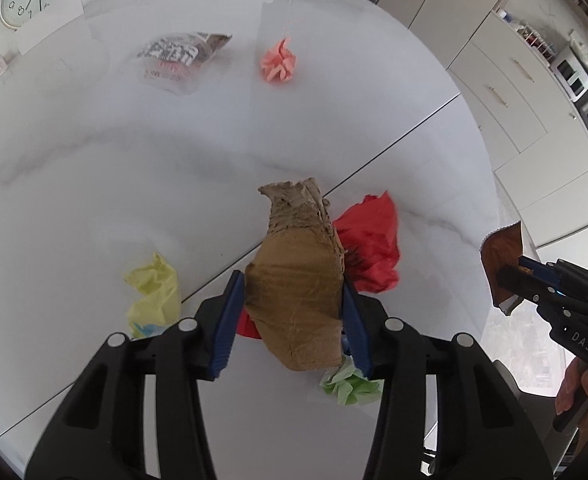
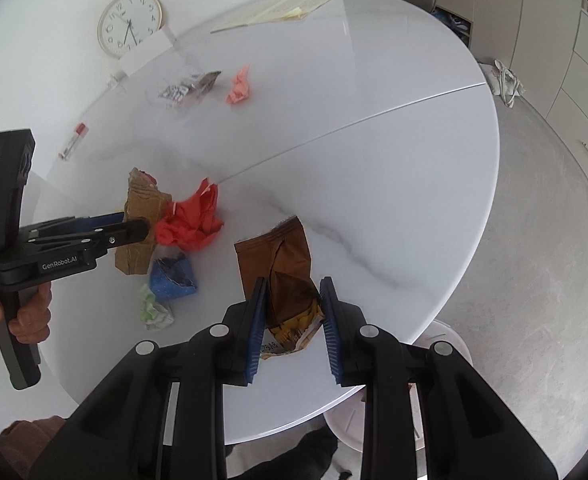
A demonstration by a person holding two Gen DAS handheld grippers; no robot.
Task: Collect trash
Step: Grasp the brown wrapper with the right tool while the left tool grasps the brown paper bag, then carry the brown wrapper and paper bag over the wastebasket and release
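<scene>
Trash lies scattered over the white table (image 2: 393, 128): the left hand-held gripper (image 1: 294, 316) clamps a crumpled brown cardboard piece (image 1: 297, 280) beside a red wad (image 1: 373, 240). Near the table's edge, the right hand-held gripper (image 2: 294, 320) pinches a brown snack wrapper (image 2: 282, 264).
</scene>
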